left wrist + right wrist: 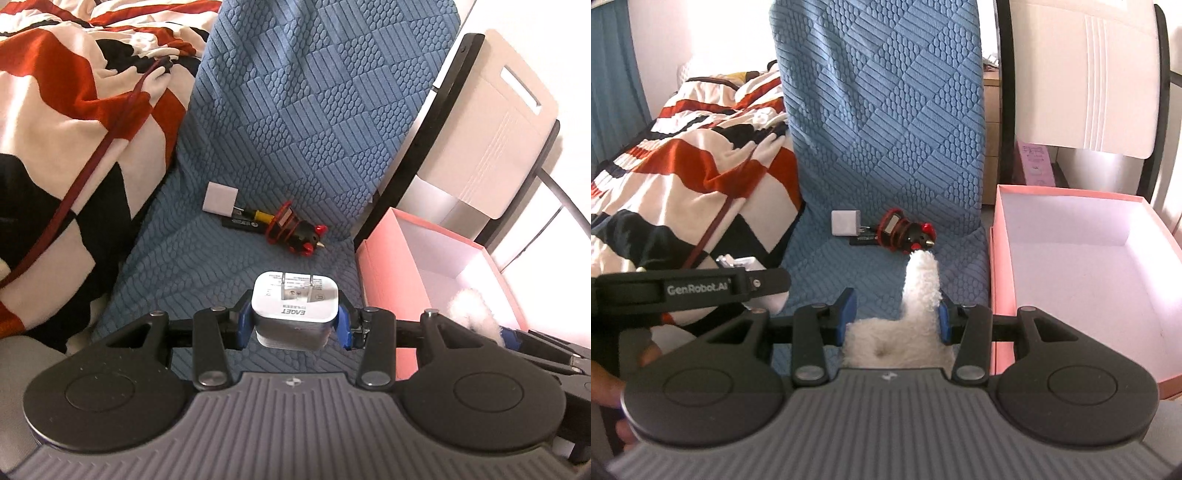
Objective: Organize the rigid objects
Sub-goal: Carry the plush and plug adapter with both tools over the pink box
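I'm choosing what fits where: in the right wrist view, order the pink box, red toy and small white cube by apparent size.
1. pink box
2. red toy
3. white cube, only slightly smaller

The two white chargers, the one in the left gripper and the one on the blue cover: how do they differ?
The held charger is lifted, clamped by the left gripper, its prongs up and its label visible. The small charger rests on the blue cover beside the red-black toy, showing a plain face. Both are white.
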Demonstrator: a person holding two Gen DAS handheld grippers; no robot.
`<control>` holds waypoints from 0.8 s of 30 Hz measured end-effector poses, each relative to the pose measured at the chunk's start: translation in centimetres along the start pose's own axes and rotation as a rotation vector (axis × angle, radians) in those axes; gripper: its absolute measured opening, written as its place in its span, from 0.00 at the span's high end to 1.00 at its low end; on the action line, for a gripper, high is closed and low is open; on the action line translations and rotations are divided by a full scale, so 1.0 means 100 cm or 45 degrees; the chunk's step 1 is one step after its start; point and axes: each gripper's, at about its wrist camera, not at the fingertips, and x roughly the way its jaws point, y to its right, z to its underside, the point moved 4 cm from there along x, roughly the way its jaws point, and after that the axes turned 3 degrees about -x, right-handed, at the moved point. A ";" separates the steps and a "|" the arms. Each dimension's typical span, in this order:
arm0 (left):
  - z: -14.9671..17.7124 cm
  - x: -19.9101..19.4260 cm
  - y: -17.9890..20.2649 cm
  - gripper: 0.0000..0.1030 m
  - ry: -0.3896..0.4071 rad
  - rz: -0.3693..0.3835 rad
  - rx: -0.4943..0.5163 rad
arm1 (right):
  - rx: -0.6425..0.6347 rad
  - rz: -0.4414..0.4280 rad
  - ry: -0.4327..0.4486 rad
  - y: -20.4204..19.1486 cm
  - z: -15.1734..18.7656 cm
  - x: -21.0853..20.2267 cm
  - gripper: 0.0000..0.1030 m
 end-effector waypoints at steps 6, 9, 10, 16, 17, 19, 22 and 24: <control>0.001 -0.001 0.020 0.52 -0.005 0.027 0.019 | 0.004 0.017 0.015 0.011 0.000 -0.012 0.55; 0.000 -0.001 0.033 0.52 -0.014 0.052 0.049 | 0.015 0.036 0.029 0.020 0.000 -0.019 0.55; 0.000 -0.001 0.036 0.52 -0.021 0.063 0.054 | 0.021 0.043 0.037 0.024 0.000 -0.021 0.55; 0.001 -0.003 0.057 0.52 -0.045 0.099 0.070 | 0.071 0.085 0.052 0.046 0.004 -0.035 0.55; 0.002 -0.003 0.061 0.52 -0.043 0.103 0.076 | 0.077 0.090 0.055 0.050 0.005 -0.037 0.55; 0.004 -0.001 0.071 0.52 -0.045 0.117 0.091 | 0.089 0.107 0.063 0.057 0.007 -0.042 0.55; 0.007 0.003 0.086 0.52 -0.057 0.135 0.120 | 0.109 0.126 0.074 0.069 0.009 -0.049 0.55; 0.008 0.007 0.098 0.52 -0.064 0.149 0.138 | 0.121 0.139 0.079 0.077 0.010 -0.053 0.55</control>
